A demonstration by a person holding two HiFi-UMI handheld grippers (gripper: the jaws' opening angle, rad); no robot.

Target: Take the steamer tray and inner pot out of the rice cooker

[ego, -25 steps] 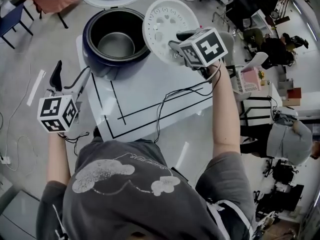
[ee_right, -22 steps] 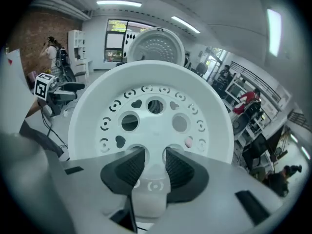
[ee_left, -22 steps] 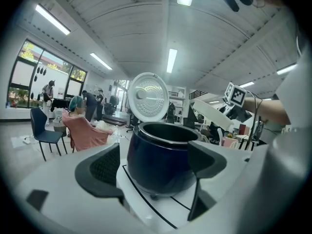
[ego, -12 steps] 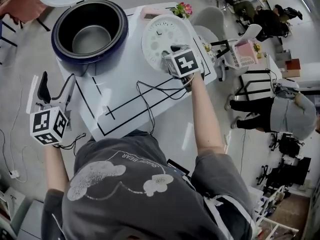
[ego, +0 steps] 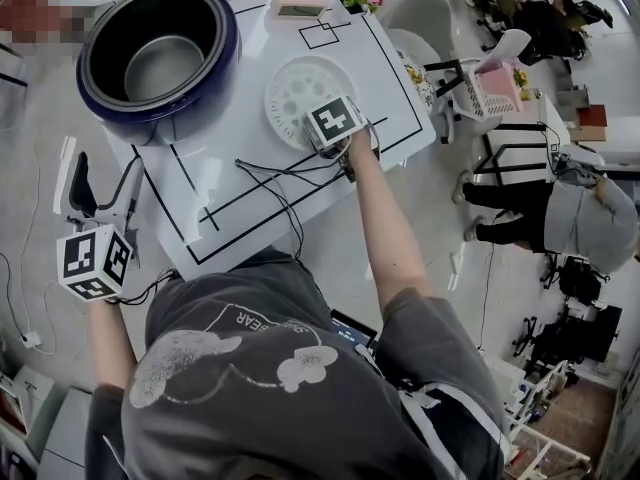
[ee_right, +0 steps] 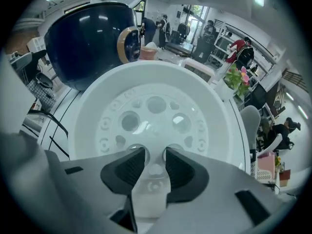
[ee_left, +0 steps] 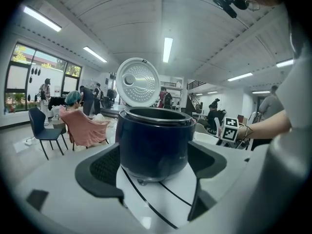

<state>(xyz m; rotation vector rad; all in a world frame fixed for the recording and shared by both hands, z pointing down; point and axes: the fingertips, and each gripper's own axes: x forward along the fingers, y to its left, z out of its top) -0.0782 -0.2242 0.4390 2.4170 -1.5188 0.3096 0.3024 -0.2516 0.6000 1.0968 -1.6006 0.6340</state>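
While the steamer tray (ego: 293, 86) lies flat at the middle of the white bench (ego: 250, 213), the right tool (ego: 317, 140) points steeply down at the tray's near edge, and its jaws stand close together, clamped on a small tab at the tray's rim. In the right gripper view the tray (ee_right: 156, 106) spreads out just beyond that tool (ee_right: 156, 158), with its ring of round holes facing up and the tab pinched between the two dark pads. Whether the tray's underside already touches the bench cannot be told. To the far left of the tray, and apart from it, stands the dark blue rice cooker (ego: 100, 103), with the metal inner pot (ego: 160, 63) inside it. The left tool (ego: 105, 183) hangs off the bench's near left side, well apart from the tray, with its jaws wide apart and nothing gripped. In the left gripper view it (ee_left: 155, 158) points roughly level at the cooker (ee_left: 153, 140), whose lid (ee_left: 139, 81) stands raised behind.
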